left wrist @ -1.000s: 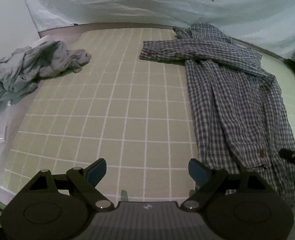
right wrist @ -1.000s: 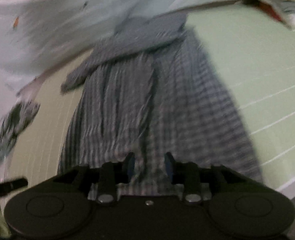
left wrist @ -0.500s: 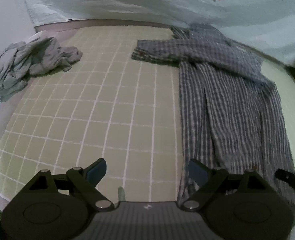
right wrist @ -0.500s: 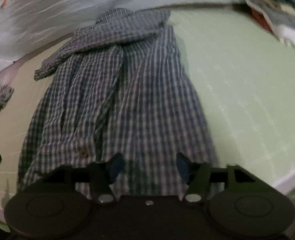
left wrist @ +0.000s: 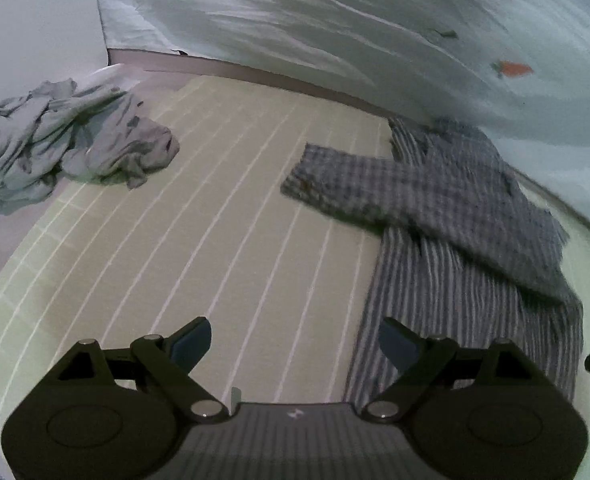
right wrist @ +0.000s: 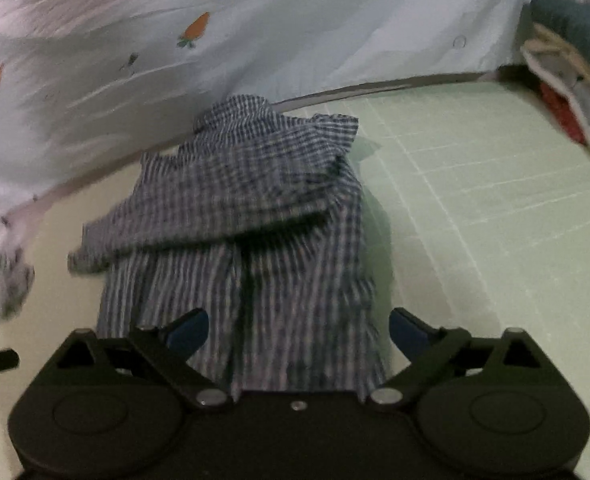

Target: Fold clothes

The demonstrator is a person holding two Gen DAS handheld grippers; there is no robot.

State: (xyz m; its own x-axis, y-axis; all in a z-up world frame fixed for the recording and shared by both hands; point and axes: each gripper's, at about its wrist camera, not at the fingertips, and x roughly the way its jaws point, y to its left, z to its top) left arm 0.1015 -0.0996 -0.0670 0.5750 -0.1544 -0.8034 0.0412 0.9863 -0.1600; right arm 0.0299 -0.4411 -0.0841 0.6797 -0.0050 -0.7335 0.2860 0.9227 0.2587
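A blue-and-white checked shirt [left wrist: 463, 236] lies flat on the green gridded mat [left wrist: 223, 240], with one sleeve folded across its upper part. It also shows in the right wrist view [right wrist: 255, 220]. My left gripper [left wrist: 293, 342] is open and empty over bare mat, just left of the shirt's lower edge. My right gripper [right wrist: 297, 330] is open and empty, with its jaws spread over the shirt's lower part.
A crumpled grey garment [left wrist: 63, 144] lies at the mat's far left. A pale carrot-print sheet [left wrist: 335, 28] hangs behind the mat. A stack of folded clothes [right wrist: 575, 64] sits at the far right. The mat's near edge lies close below both grippers.
Both grippers have moved forward along the shirt toward its collar end. The right gripper's jaws have opened wider, from nearly shut to fully spread. The shirt has not moved.
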